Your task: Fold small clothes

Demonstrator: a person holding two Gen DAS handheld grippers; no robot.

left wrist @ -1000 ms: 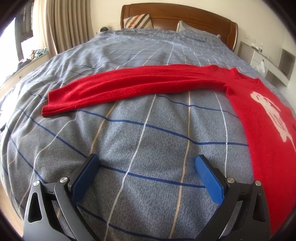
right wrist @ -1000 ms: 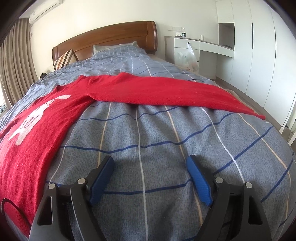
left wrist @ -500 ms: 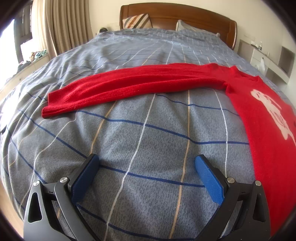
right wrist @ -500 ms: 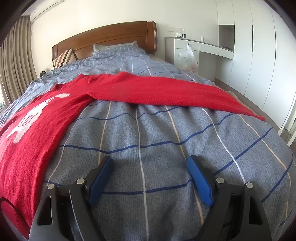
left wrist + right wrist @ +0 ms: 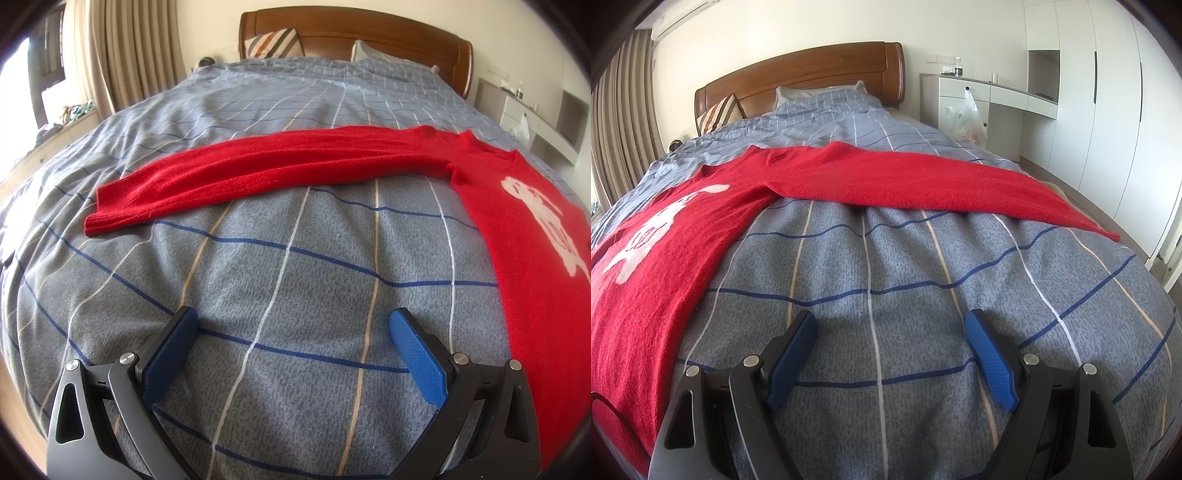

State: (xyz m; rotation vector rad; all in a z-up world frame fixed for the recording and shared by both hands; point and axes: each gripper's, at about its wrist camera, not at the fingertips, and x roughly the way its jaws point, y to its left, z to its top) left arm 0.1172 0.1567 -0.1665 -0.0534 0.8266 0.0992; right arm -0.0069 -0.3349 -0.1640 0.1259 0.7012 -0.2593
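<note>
A red knit sweater (image 5: 524, 236) with a white figure on its front lies flat on the bed. Its one sleeve (image 5: 258, 173) stretches out to the left in the left wrist view, the cuff at the far left. The other sleeve (image 5: 923, 181) runs out to the right in the right wrist view. My left gripper (image 5: 293, 325) stands open over bare bedspread, short of the sleeve and left of the sweater's body (image 5: 657, 258). My right gripper (image 5: 890, 325) is open too, over bedspread just right of the body, with nothing between its blue pads.
A grey checked bedspread (image 5: 295, 266) covers the bed, with pillows and a wooden headboard (image 5: 798, 74) at the far end. Curtains and a window sill (image 5: 55, 122) are to the left. A white desk with a plastic bag (image 5: 964, 118) and wardrobes stand to the right.
</note>
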